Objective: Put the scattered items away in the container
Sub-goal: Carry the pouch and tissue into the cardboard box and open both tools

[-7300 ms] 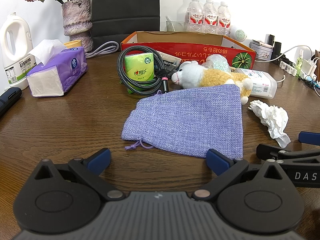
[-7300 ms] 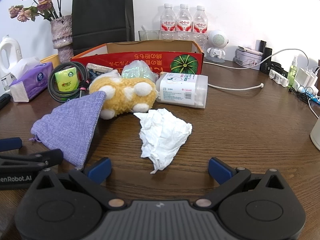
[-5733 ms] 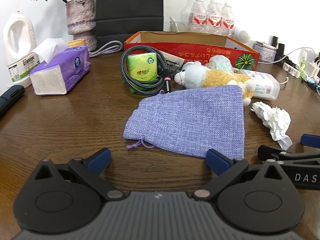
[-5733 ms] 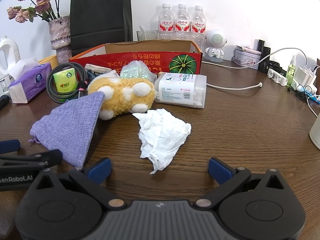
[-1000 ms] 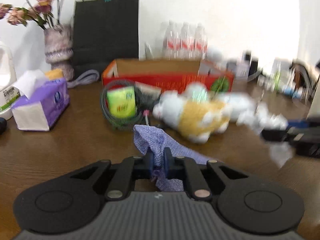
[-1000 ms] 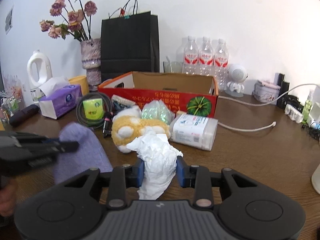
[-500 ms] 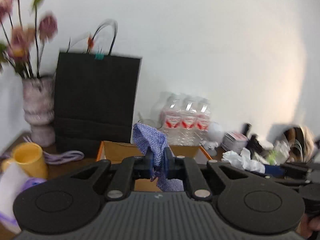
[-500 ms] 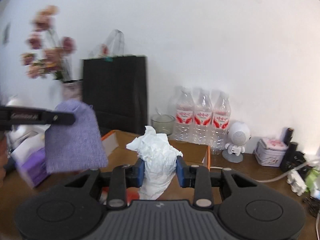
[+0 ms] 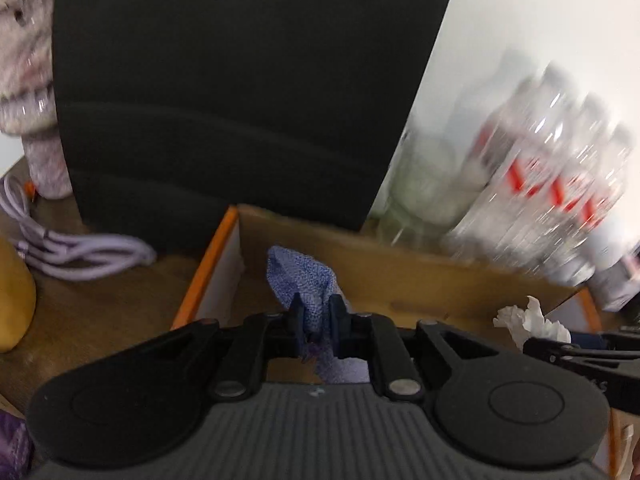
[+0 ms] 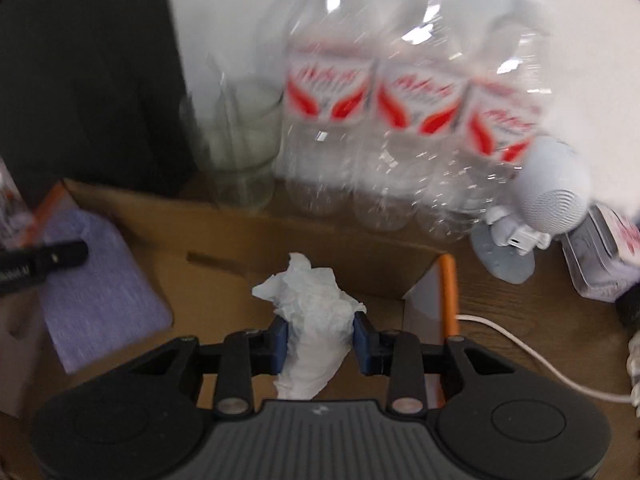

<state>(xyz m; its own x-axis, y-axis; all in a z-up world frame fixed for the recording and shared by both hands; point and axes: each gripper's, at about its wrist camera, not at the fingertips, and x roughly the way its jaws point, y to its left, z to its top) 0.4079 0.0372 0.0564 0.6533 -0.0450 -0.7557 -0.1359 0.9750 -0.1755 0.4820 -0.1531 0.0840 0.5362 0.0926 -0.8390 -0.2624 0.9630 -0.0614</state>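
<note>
My left gripper [image 9: 317,322] hangs over the left end of the open cardboard box [image 9: 420,276]. The purple cloth pouch [image 9: 304,276] is pinched between its blue pads, and the jaws are opening. Over the box's right end, my right gripper [image 10: 318,336] has the crumpled white tissue [image 10: 316,308] filling the gap between its pads, and its jaws are opening too. In the right wrist view the pouch [image 10: 96,292] hangs down inside the box [image 10: 240,232]. The left wrist view shows the tissue [image 9: 528,322] at the far right.
A black paper bag [image 9: 240,80] stands right behind the box. Three water bottles [image 10: 400,100], a glass [image 10: 240,140] and a small white round figure [image 10: 548,192] line the back. A vase [image 9: 28,80], purple cable [image 9: 72,248] and yellow cup [image 9: 12,304] sit left. A white cable [image 10: 520,344] runs right.
Both grippers have swung forward and tipped down, from above the table to just over the box, still carrying pouch and tissue. Both gaps look slightly wider.
</note>
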